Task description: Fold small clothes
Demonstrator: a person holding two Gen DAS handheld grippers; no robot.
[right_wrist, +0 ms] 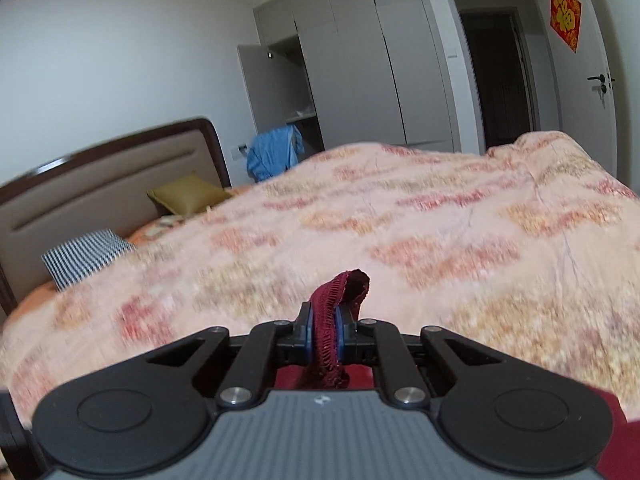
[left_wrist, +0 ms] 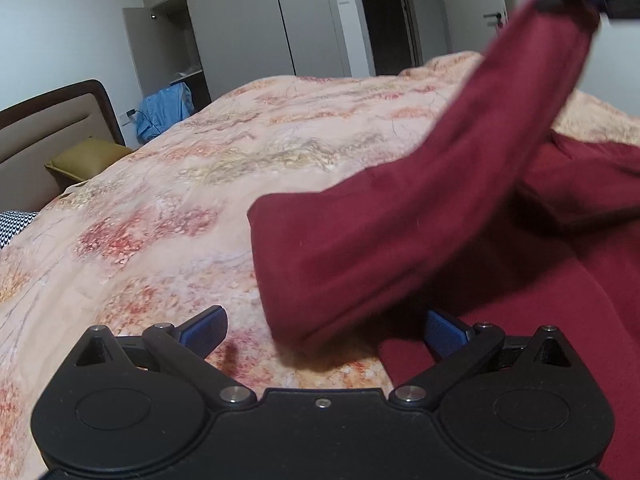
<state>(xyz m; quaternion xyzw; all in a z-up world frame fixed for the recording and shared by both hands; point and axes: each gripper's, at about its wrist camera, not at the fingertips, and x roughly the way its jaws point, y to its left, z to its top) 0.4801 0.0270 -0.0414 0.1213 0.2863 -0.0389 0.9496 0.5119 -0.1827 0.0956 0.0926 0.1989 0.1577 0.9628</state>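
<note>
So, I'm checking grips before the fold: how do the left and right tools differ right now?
The left tool is open, holding nothing; the right tool is shut on the dark red garment's ribbed edge. The left sits low over the bedspread; the right holds its cloth raised. Both have blue pads.

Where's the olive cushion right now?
The olive cushion lies at the bed's head end, left in both views, against the headboard, beyond the checked pillow.

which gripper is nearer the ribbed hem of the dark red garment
Right. The right gripper is shut on the ribbed hem, holding it up off the bed. The left gripper is open, low over the quilt by the garment's lower part.
</note>
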